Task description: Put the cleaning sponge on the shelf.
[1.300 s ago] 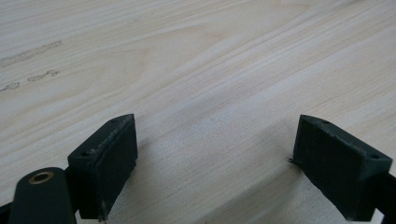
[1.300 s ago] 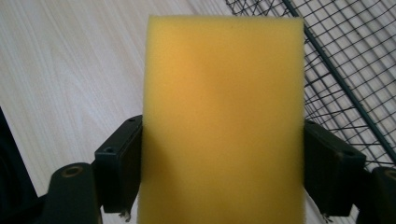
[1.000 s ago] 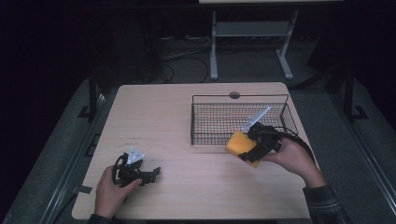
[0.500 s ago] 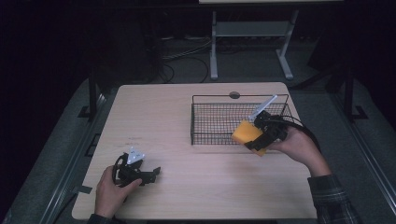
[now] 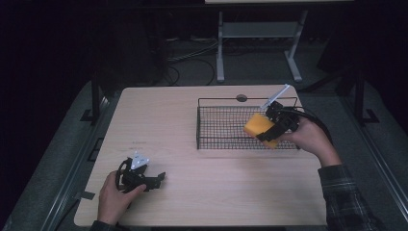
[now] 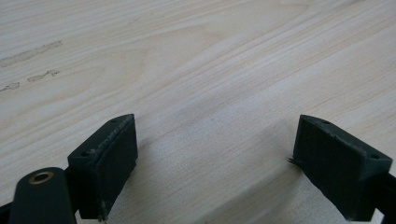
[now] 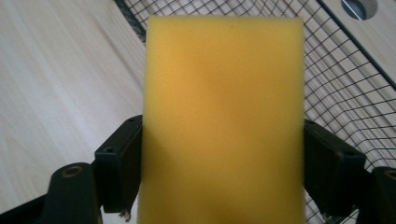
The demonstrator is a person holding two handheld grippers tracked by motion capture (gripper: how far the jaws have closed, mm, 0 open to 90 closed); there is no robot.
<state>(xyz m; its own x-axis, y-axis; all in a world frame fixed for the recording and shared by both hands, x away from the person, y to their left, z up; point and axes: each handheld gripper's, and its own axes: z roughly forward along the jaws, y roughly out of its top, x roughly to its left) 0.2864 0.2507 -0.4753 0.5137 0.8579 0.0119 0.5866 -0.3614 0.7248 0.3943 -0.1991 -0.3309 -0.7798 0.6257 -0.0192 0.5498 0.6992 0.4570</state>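
**Occlusions and cut-offs**

Right gripper view: yellow sponge (image 7: pixel 223 121) is running off the bottom edge, soft-focus, and covering the inner faces of both pads, so the contact itself is staying hidden. It is also blocking much of the wire basket (image 7: pixel 345 88), whose far rim is getting cropped at the top and right.

Left gripper view: the left hand-held gripper (image 6: pixel 215 163) is getting clipped at the bottom edge.

High view: the right hand-held gripper (image 5: pixel 273 131) is too small to read pad detail; the person's forearms are being cut off at the bottom.
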